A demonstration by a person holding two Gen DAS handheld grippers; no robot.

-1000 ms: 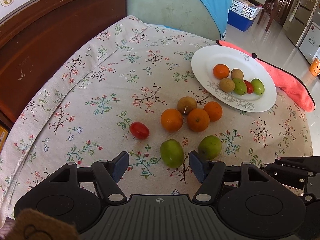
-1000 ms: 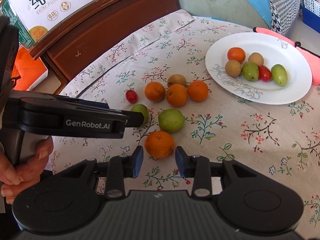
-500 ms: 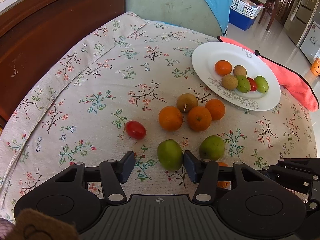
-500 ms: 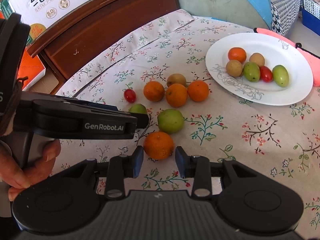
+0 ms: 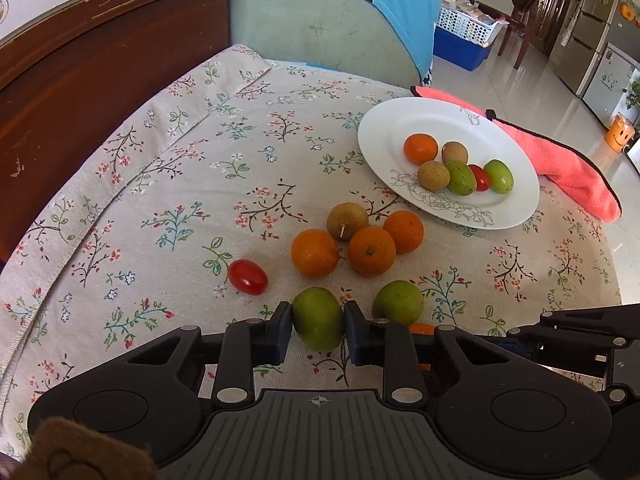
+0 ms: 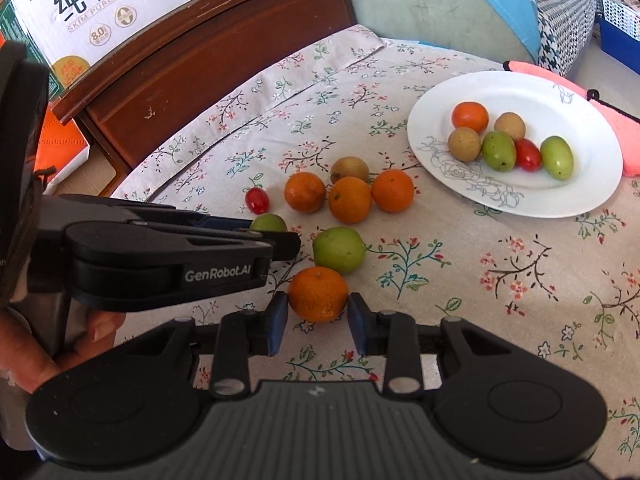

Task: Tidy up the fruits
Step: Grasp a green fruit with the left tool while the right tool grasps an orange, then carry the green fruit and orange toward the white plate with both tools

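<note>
My left gripper (image 5: pixel 317 332) was matte black plastic with dark blue pads (image 5: pixel 285 330) on its two fingers, silver pivot screws on the linkage arms, round recessed discs either side of a grey ribbed centre plate, and a small crosshair mark. My right gripper (image 6: pixel 318 322) matched it. Seen from the right wrist camera, the left unit's side read "GenRobot.AI" in white. My left hand (image 6: pixel 48 344) showed bare skin.

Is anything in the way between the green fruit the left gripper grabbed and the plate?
Yes. The green fruit in the left gripper has three oranges and a brown fruit clustered on the cloth toward the plate. Lifting over them should avoid them.
</note>
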